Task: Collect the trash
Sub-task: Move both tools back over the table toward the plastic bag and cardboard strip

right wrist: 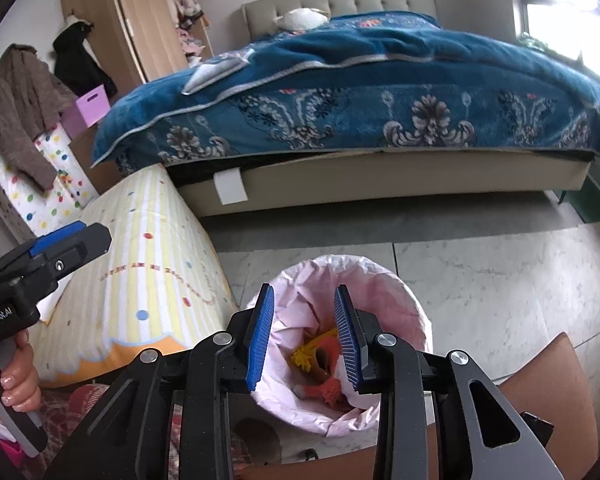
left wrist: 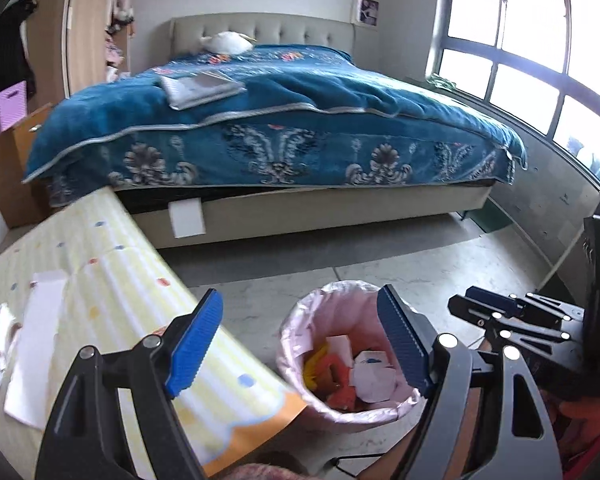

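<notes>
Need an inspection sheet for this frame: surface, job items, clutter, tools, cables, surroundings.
Surface: pale tiled floor; striped dotted mat beside the bin.
Job's things: pink-lined bin holding orange, yellow and white scraps.
Clutter: white paper and a crumpled piece on the mat.
Grippers: left tool open and empty; right tool part open over the bin, nothing between the pads.
Cables: thin black wire at the bottom edge of the left view.
Surroundings: bed with blue blanket, wardrobe, window.

Bright daylight pours through the window point(left wrist: 532, 40), blown out white; fisheye bends the edges, dark corners, striped mat point(left wrist: 112, 280) smeared by motion blur.
</notes>
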A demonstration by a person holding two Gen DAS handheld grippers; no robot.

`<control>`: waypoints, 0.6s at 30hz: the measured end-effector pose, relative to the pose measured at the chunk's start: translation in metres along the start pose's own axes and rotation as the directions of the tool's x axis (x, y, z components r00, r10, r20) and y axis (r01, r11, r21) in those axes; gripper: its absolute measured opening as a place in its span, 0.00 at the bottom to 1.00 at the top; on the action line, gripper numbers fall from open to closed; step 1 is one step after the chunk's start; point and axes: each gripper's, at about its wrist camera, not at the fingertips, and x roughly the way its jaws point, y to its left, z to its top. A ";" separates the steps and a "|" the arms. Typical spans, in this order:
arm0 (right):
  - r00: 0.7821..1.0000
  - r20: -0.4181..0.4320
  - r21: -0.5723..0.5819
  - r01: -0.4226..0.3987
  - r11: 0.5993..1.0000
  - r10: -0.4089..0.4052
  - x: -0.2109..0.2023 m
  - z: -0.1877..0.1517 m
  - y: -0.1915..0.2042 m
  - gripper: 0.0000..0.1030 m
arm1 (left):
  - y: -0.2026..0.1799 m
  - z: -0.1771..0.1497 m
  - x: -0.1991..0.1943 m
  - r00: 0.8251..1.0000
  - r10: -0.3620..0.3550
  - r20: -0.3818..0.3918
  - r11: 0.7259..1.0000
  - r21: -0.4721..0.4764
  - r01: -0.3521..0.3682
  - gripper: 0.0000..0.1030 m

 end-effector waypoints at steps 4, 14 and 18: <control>1.000 -0.011 -0.030 -0.022 0.999 0.022 -0.002 0.001 0.020 0.32 | 0.018 -0.013 -0.028 0.996 0.081 0.027 0.997 0.006 -0.081 0.75; 0.992 -0.050 -0.179 -0.120 0.976 0.113 0.000 0.002 0.106 0.37 | 0.087 -0.054 -0.085 0.969 0.245 0.016 0.966 -0.084 -0.243 0.75; 0.984 -0.077 -0.267 -0.177 0.947 0.162 0.009 0.002 0.156 0.39 | 0.126 -0.071 -0.102 0.944 0.330 -0.012 0.933 -0.144 -0.328 0.75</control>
